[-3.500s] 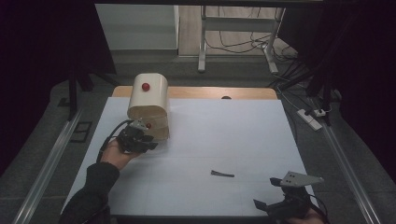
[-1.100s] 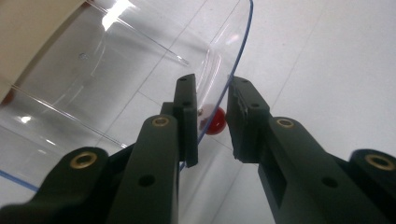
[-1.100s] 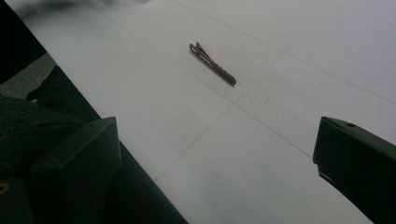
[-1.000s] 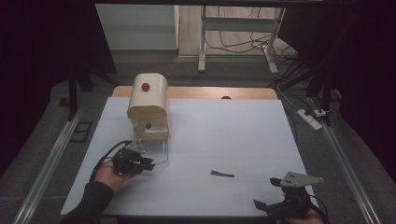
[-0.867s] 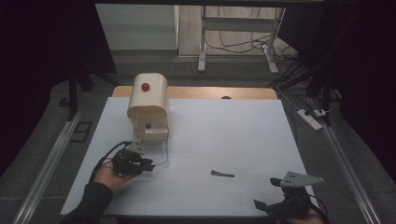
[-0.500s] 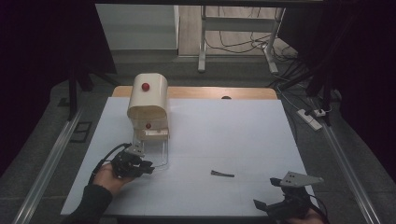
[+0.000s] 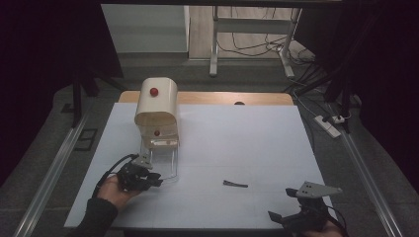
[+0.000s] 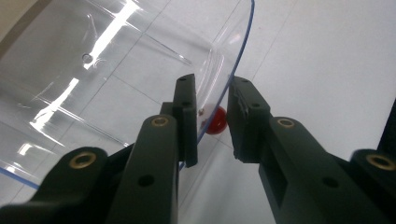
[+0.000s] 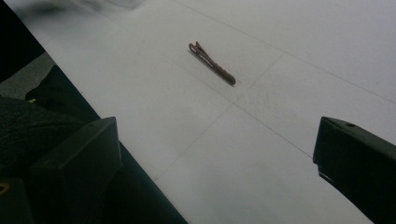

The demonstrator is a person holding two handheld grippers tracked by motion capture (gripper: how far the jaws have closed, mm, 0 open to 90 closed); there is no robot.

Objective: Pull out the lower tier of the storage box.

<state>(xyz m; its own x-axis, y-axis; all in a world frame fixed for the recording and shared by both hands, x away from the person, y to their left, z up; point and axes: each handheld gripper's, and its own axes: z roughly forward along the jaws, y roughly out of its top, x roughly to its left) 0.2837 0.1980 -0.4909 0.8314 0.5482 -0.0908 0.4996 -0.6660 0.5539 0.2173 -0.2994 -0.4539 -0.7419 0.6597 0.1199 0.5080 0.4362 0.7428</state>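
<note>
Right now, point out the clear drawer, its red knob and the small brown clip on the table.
clear drawer [image 7: 165, 163], high view, on its transparent front part.
red knob [image 8: 215, 120], left gripper view, on the ball between the jaws.
brown clip [image 9: 212, 63], right gripper view, on the middle of its length.

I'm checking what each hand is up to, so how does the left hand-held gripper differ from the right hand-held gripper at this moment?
The left hand-held gripper has its jaws narrowed around the rim of the clear drawer, by its red knob; the right hand-held gripper stands wide open with nothing between its jaws. The left sits beside the cream cabinet; the right rests at the table's near right corner, facing the small dark clip. Both are black with two jaws.
</note>
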